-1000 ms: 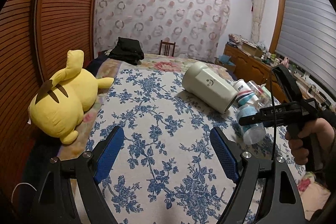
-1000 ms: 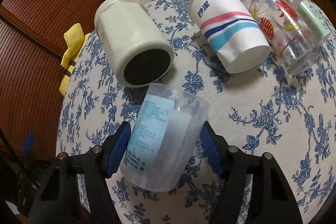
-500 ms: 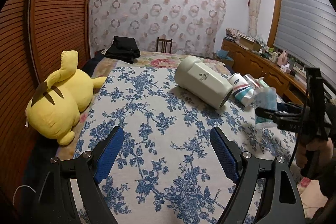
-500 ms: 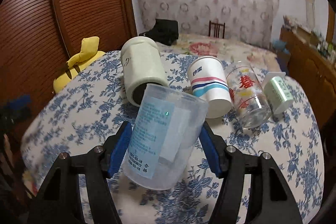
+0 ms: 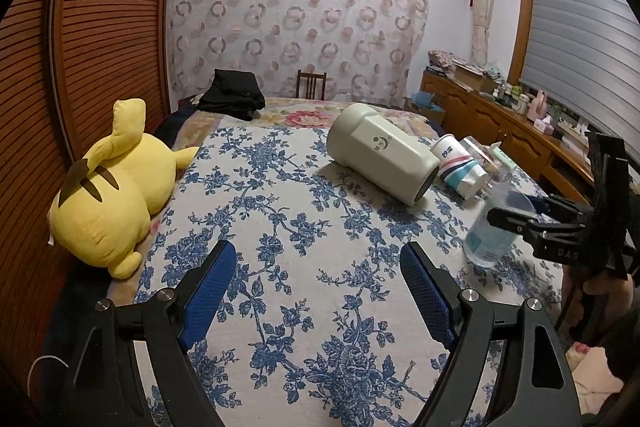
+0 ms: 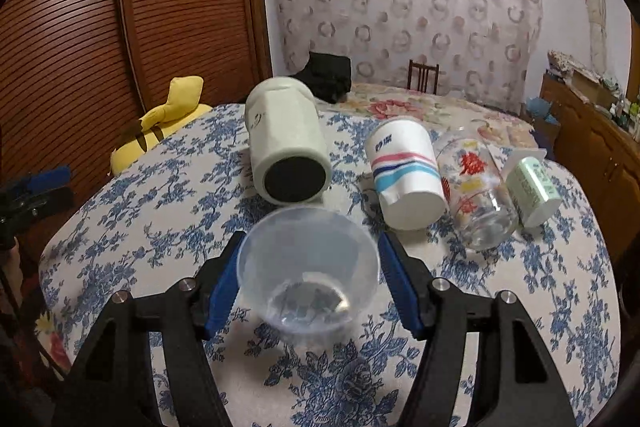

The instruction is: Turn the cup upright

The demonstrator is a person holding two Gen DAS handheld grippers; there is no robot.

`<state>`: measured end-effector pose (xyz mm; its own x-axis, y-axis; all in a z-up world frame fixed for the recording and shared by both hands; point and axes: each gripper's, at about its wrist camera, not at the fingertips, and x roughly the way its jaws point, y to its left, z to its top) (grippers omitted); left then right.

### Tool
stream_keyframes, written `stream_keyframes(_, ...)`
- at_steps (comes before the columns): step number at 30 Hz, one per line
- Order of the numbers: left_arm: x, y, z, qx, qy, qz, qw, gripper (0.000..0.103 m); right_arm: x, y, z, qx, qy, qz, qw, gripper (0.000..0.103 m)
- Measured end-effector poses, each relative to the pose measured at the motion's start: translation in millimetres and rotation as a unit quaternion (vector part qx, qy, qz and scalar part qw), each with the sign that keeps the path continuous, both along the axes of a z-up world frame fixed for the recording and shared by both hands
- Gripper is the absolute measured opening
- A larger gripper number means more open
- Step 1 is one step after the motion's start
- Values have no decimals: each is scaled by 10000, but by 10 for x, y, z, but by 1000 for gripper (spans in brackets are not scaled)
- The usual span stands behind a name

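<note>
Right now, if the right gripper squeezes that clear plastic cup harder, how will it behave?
The clear plastic cup looks thin-walled and see-through, so it would probably flex or buckle under the right gripper. It appears empty, so likely very light. Its smooth, tapered sides, narrower at the base, could let it slip out of the pads.

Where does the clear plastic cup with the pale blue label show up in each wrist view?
Left wrist view: the clear plastic cup with the pale blue label sits at the right edge, roughly upright, clamped in the right gripper.
Right wrist view: the cup is bottom centre between the blue pads, its open mouth facing the camera.
Shared landmark: the pale green cylindrical mug lying on its side, just beyond the cup in both.
</note>
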<state>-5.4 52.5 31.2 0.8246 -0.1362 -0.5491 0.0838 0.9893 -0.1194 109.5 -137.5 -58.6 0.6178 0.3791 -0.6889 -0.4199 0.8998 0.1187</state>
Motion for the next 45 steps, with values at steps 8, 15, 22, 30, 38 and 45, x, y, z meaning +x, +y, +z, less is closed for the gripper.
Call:
stream_keyframes(8,9,-97,40,46,-107,2,9999,85,-63,-14,20,65,178,34,9998,75)
stream_keyframes(15,45,-262,36,118,-225,22,9997,85,-196,-103,55,168,232,15,9996,85)
stream_keyframes(22,128,-482,0,248,-290,-38,9993,85,-272,-272,89,276,191,-178,9993,99)
stream_keyframes(30,200,-709,-69,410,-383,-56,9984,85,-362,-479,87,230,83,-490,9985,101)
stream_keyframes(38,130,-876,-110,447,-601,28,9972,102,-524,-717,218,351,-146,-820,9959,101)
stream_keyframes(45,107,-931,-49,443,-721,104,9964,103,-659,-872,334,480,-398,-1104,9919,103)
